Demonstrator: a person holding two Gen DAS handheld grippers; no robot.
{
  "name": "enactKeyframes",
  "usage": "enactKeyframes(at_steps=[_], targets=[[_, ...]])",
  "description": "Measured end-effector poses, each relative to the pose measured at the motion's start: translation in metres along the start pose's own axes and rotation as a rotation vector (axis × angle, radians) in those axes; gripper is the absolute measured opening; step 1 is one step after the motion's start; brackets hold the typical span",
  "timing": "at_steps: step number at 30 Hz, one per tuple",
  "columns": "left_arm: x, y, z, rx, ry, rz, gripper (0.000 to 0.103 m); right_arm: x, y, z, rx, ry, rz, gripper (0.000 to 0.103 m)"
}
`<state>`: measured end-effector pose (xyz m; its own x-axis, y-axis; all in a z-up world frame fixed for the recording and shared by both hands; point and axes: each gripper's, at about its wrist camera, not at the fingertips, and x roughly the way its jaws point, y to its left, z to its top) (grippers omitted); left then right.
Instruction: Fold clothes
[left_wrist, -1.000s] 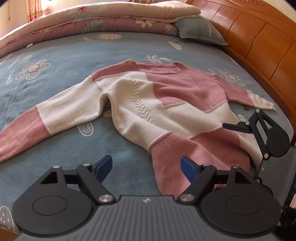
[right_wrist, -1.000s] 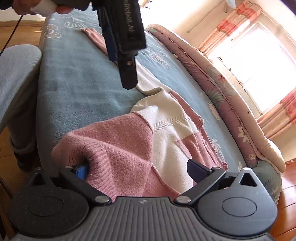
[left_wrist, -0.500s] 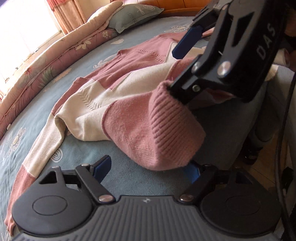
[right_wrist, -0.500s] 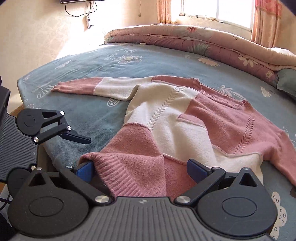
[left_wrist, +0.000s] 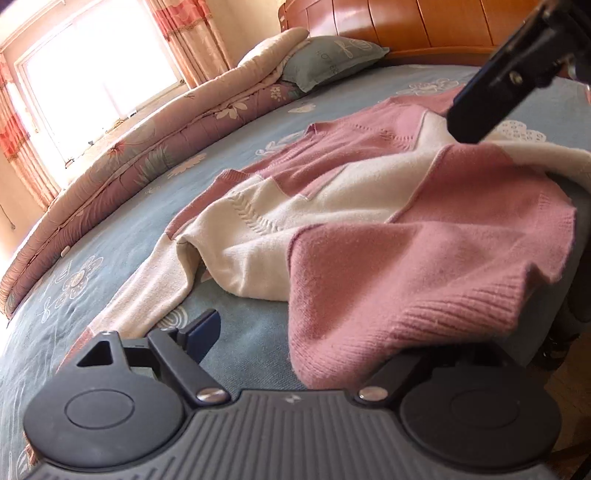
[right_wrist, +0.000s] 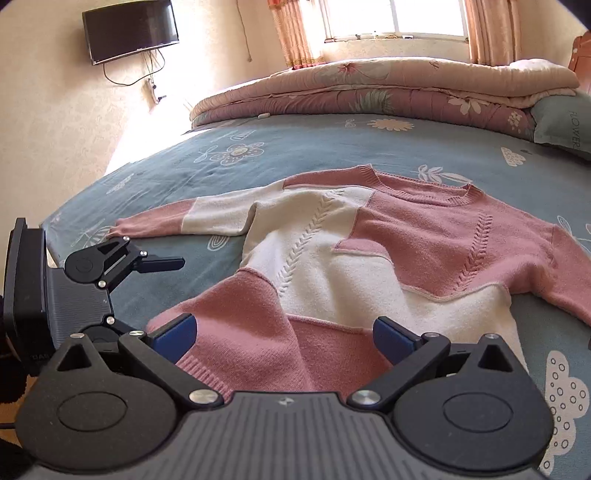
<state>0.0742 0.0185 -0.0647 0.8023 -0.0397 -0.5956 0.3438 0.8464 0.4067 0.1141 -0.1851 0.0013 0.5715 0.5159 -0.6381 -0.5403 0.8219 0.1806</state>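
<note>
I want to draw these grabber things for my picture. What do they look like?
Each gripper is black, with a ribbed dark grey body and two round black discs at its base. Angled black link arms with shiny silver bolts lead out to flat blue pads. That holds for the left gripper and the right gripper. Seen from the side, the left one's casing carries pale letters low down.

Blue floral bed: pink-cream sweater spread, rolled quilt, pillow.
</note>
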Motion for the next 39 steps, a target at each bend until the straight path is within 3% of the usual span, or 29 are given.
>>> enactKeyframes(at_steps=[1,4,10,16,20,23,25,29,34,39], targets=[[0.006,-0.003,-0.001,0.014,0.026,0.006,0.086,0.008,0.000,0.003,-0.005,0.011,-0.024,0.103],[-0.001,-0.002,0.000,-0.020,-0.016,-0.005,0.085,0.036,0.017,0.002,-0.102,0.060,-0.090,0.103],[-0.036,0.015,0.000,-0.021,-0.097,0.042,0.085,0.059,0.061,-0.006,-0.227,0.114,-0.043,0.103],[-0.087,0.052,-0.017,-0.056,-0.167,0.107,0.085,0.051,0.100,0.000,-0.307,0.130,0.103,0.103],[-0.082,0.086,-0.032,-0.156,-0.059,0.147,0.086,0.053,0.115,-0.004,-0.312,0.165,0.220,0.103],[-0.070,0.098,-0.037,-0.218,0.020,0.098,0.086,0.053,0.106,-0.006,-0.293,0.173,0.164,0.103],[-0.062,0.104,-0.033,-0.281,0.038,0.019,0.086,0.048,0.092,-0.008,-0.246,0.173,0.142,0.103],[-0.031,0.117,-0.020,-0.497,0.045,-0.236,0.086,0.033,0.064,-0.011,-0.163,0.162,0.103,0.103],[0.023,0.125,0.001,-0.725,0.055,-0.465,0.086,0.011,0.040,-0.020,-0.085,0.133,0.047,0.103],[0.075,0.136,0.012,-0.831,0.089,-0.438,0.085,-0.007,0.024,-0.029,-0.017,0.101,0.002,0.103]])
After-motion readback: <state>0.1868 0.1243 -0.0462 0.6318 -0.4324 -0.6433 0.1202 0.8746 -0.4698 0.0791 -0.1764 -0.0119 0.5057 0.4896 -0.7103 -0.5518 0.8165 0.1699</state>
